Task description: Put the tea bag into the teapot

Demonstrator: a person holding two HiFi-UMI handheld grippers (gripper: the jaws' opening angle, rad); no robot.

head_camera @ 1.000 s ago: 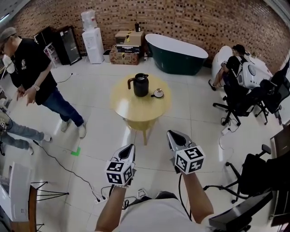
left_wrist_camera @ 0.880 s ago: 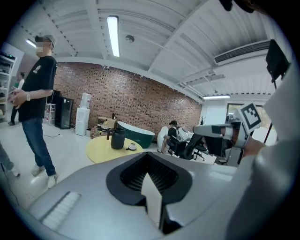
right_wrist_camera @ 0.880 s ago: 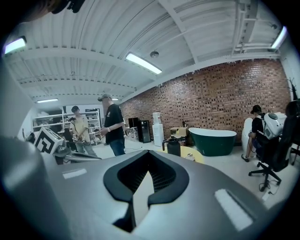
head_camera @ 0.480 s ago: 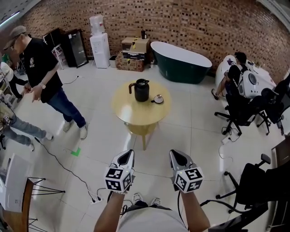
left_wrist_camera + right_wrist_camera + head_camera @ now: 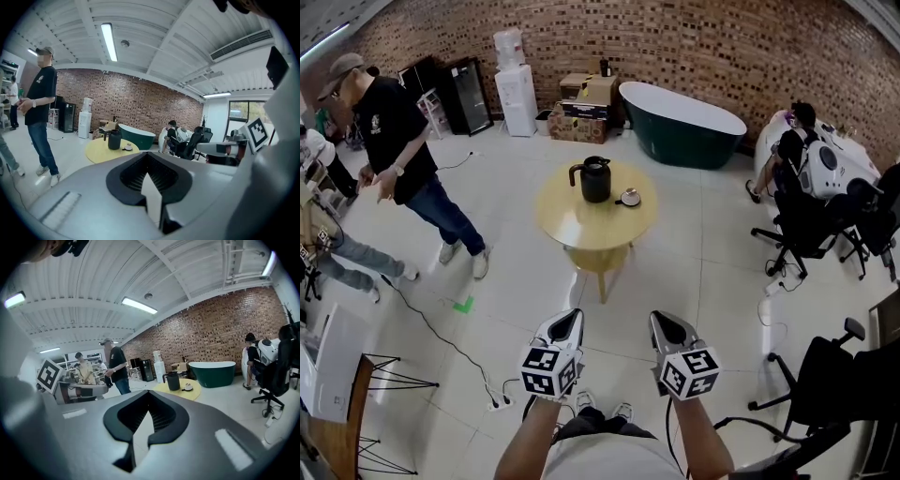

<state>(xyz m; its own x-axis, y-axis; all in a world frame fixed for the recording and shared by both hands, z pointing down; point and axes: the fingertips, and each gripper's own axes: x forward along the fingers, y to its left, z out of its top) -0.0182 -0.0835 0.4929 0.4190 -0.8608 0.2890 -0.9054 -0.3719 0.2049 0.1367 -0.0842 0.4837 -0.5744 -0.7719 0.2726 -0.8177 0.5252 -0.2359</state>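
Teapot (image 5: 593,179) stands on yellow table (image 5: 581,225), small cup (image 5: 628,196) beside, bathtub (image 5: 682,122) behind.

Your left pointed grey gripper (image 5: 570,319) and right pointed grey gripper (image 5: 659,319) both have ribbed black pads (image 5: 129,176) inside, plus a white cube with black square markers (image 5: 547,370) behind. You're wearing a pale grey shirt (image 5: 614,461) and whitish shoes (image 5: 584,403).

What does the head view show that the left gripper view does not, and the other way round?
Only the head view shows both tools from above, the left tool and the right tool, and a power strip on the floor. Only the left gripper view shows the ceiling lamp and a window. Both show the yellow table, the black teapot on it and the green bathtub.
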